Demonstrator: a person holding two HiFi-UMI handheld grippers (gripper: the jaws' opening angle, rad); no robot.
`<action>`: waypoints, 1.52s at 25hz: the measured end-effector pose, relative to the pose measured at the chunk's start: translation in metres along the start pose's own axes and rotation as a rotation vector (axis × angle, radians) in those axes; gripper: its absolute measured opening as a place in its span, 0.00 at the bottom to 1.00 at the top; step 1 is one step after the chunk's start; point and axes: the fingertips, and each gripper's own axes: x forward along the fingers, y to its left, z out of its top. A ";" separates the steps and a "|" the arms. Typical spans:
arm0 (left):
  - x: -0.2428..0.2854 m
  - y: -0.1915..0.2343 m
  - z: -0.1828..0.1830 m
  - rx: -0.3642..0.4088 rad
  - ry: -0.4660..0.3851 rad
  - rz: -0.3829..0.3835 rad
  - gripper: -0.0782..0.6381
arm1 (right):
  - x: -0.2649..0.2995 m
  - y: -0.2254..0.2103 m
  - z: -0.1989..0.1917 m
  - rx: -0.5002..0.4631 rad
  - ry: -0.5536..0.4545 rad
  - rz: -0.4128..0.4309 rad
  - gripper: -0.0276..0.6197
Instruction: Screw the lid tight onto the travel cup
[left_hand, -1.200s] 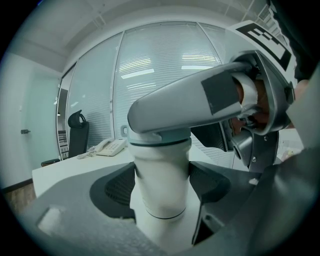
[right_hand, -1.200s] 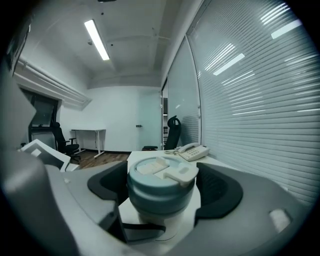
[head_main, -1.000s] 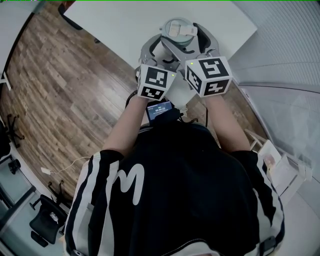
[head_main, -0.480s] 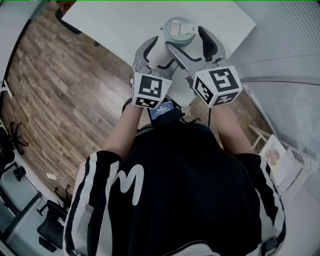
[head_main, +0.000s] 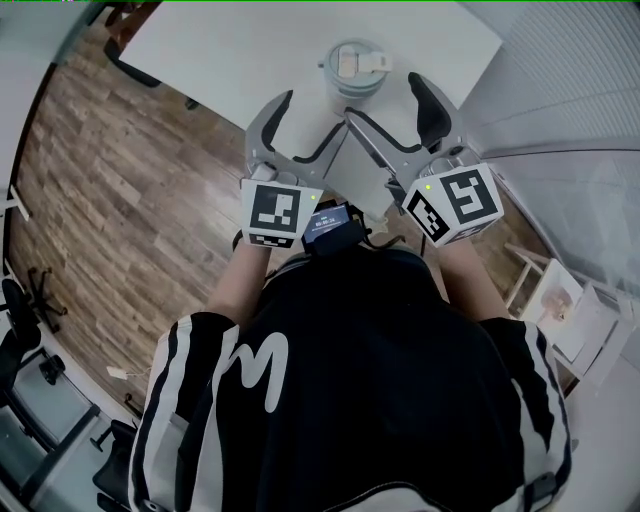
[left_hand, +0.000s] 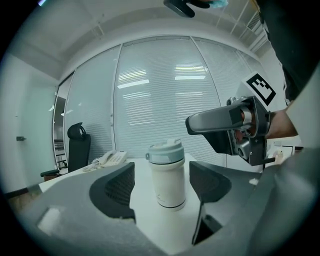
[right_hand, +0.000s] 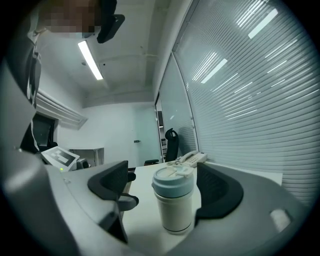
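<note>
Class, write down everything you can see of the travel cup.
The travel cup is a white, smooth-looking cylinder with a dark line near its base and a pale blue lid with a flip tab, already on. It stands upright on the white table. The left gripper and right gripper are open, not touching it.

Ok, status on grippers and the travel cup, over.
Left gripper and right gripper open, empty, neither touching the travel cup. Cup upright on table, lid on. Nothing between jaws and cup.
</note>
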 end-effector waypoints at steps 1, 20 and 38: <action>-0.004 0.001 0.002 -0.001 -0.006 -0.002 0.59 | -0.003 0.001 0.001 -0.005 -0.004 -0.001 0.69; -0.042 0.009 0.019 -0.056 -0.075 -0.039 0.37 | -0.032 0.032 -0.003 -0.041 -0.027 -0.023 0.26; -0.057 0.010 0.029 -0.069 -0.122 -0.035 0.11 | -0.040 0.038 0.000 -0.021 -0.060 -0.042 0.04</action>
